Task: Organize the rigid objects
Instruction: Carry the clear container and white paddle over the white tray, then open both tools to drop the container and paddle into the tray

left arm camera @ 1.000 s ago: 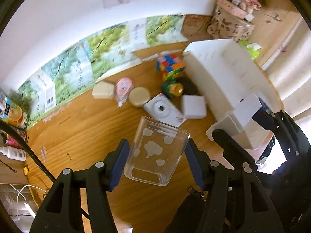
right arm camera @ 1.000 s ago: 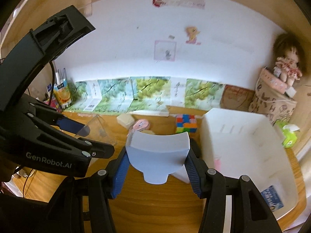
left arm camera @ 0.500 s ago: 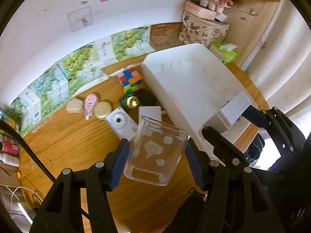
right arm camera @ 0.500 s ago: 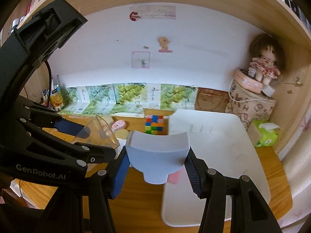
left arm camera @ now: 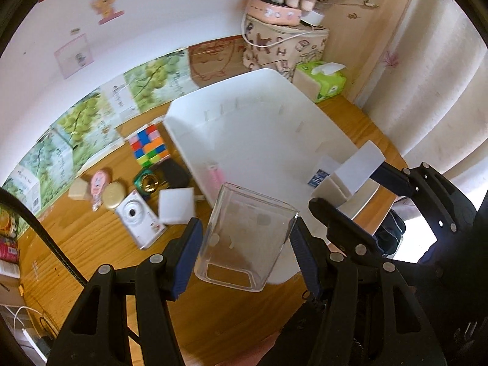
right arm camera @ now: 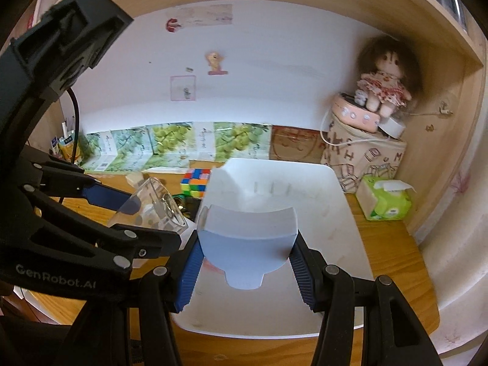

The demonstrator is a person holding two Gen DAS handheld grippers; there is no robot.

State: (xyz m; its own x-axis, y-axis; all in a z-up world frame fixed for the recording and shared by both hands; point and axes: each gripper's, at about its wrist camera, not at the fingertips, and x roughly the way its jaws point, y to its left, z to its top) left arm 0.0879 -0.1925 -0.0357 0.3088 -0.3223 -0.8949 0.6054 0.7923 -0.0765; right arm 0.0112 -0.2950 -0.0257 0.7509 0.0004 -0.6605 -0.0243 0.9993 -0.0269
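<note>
I've got both grippers loaded. Left gripper [left arm camera: 245, 238] is clamped on the clear container [left arm camera: 247, 238], pads on its two side walls; right gripper [right arm camera: 246, 250] is clamped on the white scoop-shaped piece [right arm camera: 247, 235].

Vs 1 s ago, both views have swung right: the white bin [left arm camera: 262, 140], then off at the right edge, now sits dead ahead of both grippers, w/ the container's mouth over its near-left corner and the scoop piece above its near end. Grip on both is unchanged. My read: carry phase is nearly over, drop into the bin comes next.

Orientation: container's long axis runs along the fingers, base toward me, open mouth pointing away and tilted up toward the bin. Scoop piece has its narrow tab near me, wide curved edge far, long axis across the jaws.

Further out on the desk [left arm camera: 91, 244], left of the bin, unsorted: white camera [left arm camera: 140, 218], white square block [left arm camera: 177, 206], cube puzzle [left arm camera: 149, 148], a few small bits. Inside the bin there's a pink item [left arm camera: 215, 175] and smth blue/white at its right side [left arm camera: 318, 178], too small to ID.
</note>
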